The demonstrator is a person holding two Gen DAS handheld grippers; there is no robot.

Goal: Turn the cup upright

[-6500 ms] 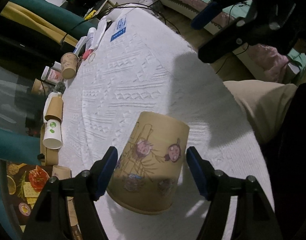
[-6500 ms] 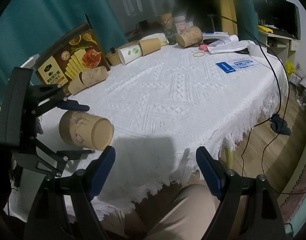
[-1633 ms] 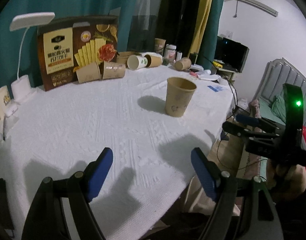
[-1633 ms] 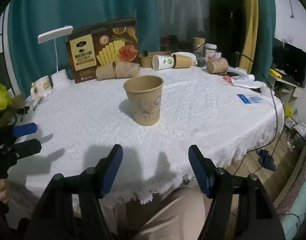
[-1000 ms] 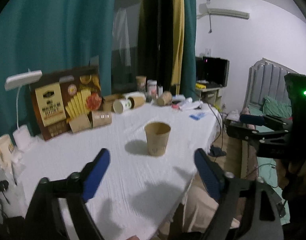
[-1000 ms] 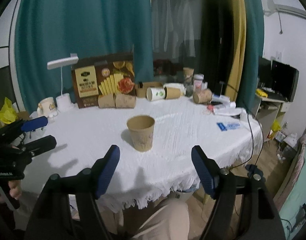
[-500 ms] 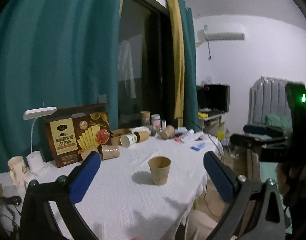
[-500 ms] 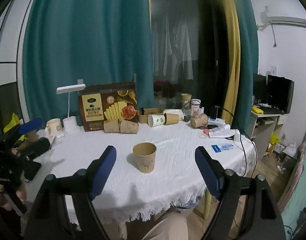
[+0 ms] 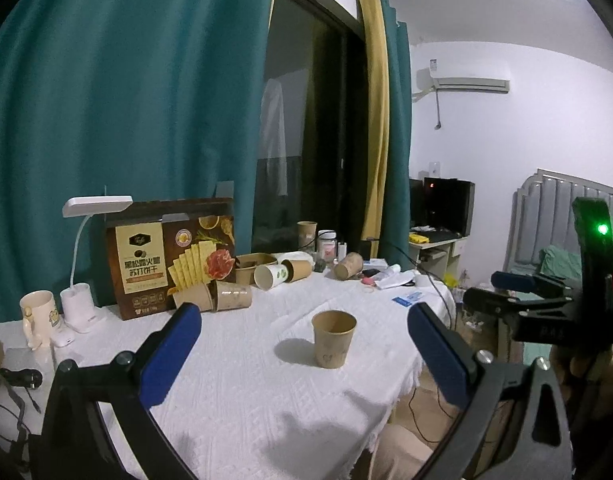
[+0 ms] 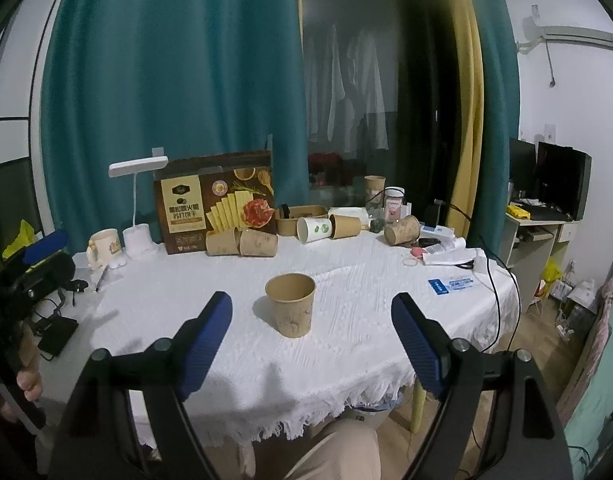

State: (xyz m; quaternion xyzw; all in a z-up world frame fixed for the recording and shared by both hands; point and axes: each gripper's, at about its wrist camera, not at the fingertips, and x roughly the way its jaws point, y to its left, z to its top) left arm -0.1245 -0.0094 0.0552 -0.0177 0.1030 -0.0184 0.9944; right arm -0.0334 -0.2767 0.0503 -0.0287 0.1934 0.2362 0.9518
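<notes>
Both grippers, left (image 9: 302, 354) and right (image 10: 312, 338), have pulled back, jaws spread and empty; the light, crushable brown paper cup (image 10: 290, 305) stands upright, best gripped mid-wall.

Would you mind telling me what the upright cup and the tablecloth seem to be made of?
Cup: apparently kraft paper, matte brown, with a rolled rim and faint printed drawings on its side.
Tablecloth: seemingly woven white cotton, matte, with a raised geometric pattern and a fringed edge.
</notes>
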